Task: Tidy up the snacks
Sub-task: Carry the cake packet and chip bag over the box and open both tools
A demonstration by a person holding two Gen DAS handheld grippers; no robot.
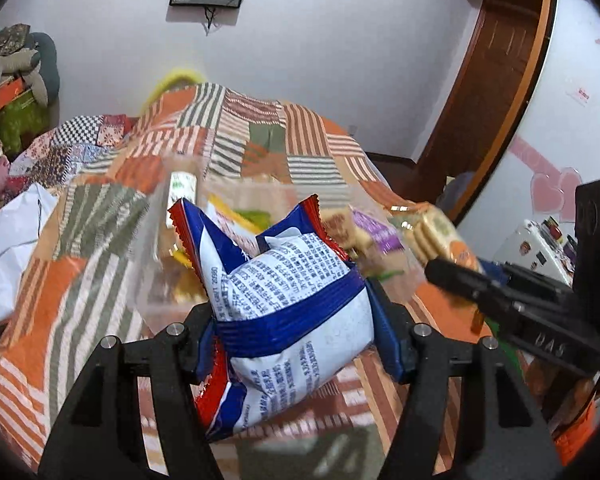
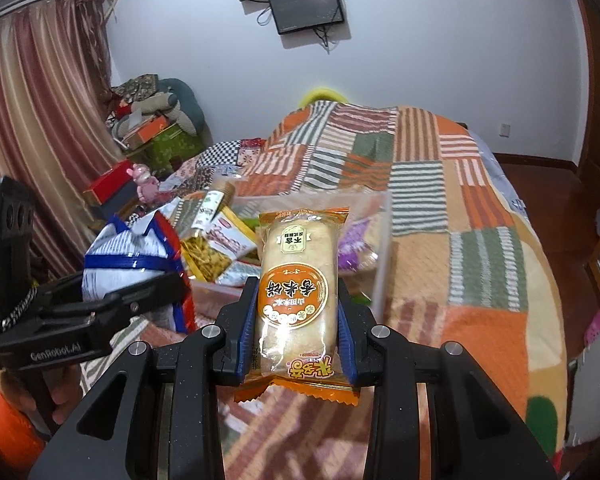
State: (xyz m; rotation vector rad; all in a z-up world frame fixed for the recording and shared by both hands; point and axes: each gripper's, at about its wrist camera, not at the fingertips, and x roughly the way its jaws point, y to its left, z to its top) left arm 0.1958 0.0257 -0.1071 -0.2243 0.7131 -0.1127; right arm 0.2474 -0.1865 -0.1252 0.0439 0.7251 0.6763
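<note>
Black left gripper [image 1: 296,312], blue-padded fingers [image 1: 388,344], silver screws.

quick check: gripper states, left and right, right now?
Left gripper: closed on the blue and white snack bag.
Right gripper: closed on the orange rice cracker pack.

Right gripper [image 2: 297,312] clamped on an orange rice-cracker pack [image 2: 296,300], held upright above the patchwork blanket [image 2: 480,220]. Blue finger pads [image 2: 247,334] pressed against both long sides of the pack. Just beyond, a clear plastic box [image 2: 382,256], holding a yellow strip-snack bag [image 2: 204,258], a purple wrapper [image 2: 354,246] and other packets too blurred to read. At the left, left gripper [image 2: 112,300] closed around a puffy blue-and-white bag [image 2: 128,254] beside the box's near-left corner. Farther back, maroon curtains [image 2: 40,120] and a wall screen [image 2: 306,8].
</note>
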